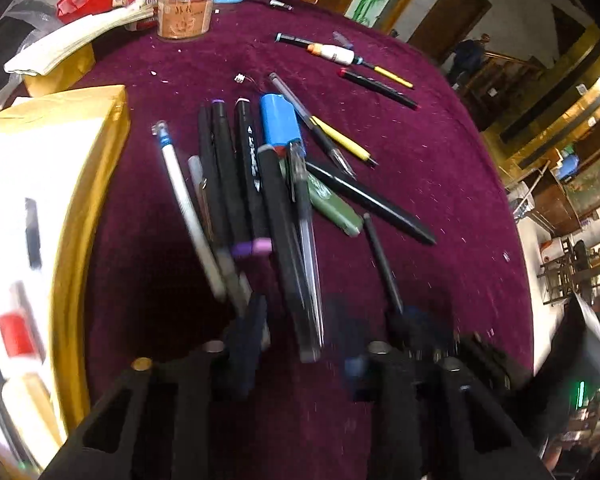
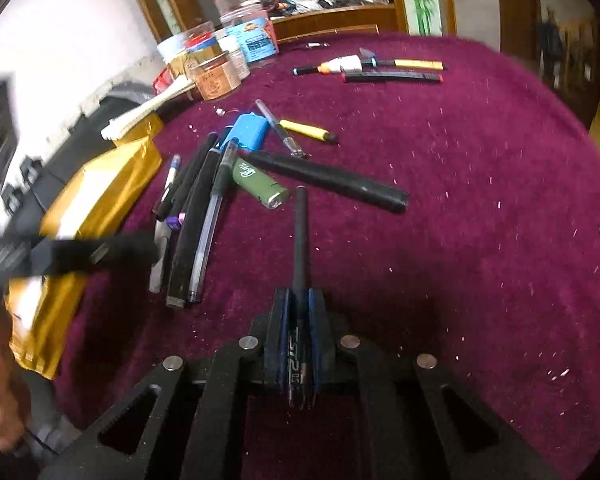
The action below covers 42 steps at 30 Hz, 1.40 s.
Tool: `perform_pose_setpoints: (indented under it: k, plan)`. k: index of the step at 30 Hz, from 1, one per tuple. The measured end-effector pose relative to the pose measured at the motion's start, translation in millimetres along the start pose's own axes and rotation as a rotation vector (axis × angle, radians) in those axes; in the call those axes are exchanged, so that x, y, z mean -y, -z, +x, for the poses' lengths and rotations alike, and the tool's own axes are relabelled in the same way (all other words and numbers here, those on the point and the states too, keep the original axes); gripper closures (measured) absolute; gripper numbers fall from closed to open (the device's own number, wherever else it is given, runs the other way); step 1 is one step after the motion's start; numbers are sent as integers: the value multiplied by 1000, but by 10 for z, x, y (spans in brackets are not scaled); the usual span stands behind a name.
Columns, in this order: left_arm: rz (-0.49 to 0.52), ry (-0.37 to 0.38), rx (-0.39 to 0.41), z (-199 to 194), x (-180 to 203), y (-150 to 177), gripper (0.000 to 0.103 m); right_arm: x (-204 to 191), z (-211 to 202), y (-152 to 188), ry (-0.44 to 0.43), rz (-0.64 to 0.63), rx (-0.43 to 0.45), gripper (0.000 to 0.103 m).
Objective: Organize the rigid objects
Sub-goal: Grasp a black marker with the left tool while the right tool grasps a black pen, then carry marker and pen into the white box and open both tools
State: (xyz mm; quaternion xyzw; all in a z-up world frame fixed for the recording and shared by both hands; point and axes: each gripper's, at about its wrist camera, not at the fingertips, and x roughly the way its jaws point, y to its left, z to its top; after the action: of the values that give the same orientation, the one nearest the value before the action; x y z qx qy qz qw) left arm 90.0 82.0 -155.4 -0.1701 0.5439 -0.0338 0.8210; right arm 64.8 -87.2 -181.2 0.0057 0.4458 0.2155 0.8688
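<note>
Several pens and markers lie in a loose row on the maroon tablecloth, with a blue box and a green lighter among them. My left gripper is open just in front of the near ends of the row, blurred. My right gripper is shut on a thin black pen that points toward the pile. The same pen shows in the left wrist view. A second small group of pens lies farther back.
A gold package lies left of the row. Jars and tins stand at the back left with a stack of paper. The left gripper's arm crosses the left side of the right wrist view. The table's edge curves at right.
</note>
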Motion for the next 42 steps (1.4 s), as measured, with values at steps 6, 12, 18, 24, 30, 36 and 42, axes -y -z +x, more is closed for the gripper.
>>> perform_pose_setpoints:
  k: [6, 12, 18, 24, 30, 36, 42]
  plan:
    - [-29, 15, -30, 211, -67, -104, 87, -1, -5, 9, -2, -13, 2, 94]
    - [-22, 62, -60, 34, -77, 215, 89, -30, -2, 10, 4, -22, 4, 93]
    - [34, -6, -59, -208, 17, 670, 88, -40, 9, 9, 10, -28, 2, 93]
    - [118, -106, -63, 1, 179, 641, 89, -76, 26, 9, 25, -47, -2, 93]
    - [85, -66, -20, -104, 71, 711, 89, -56, 2, 14, 20, -29, 6, 94]
    - [-1, 34, 99, -755, -191, 989, 89, -54, -140, 39, 8, -21, 83, 94]
    - [-168, 76, 218, -1444, -856, 1086, 89, -222, -343, 50, -267, 88, 56, 94]
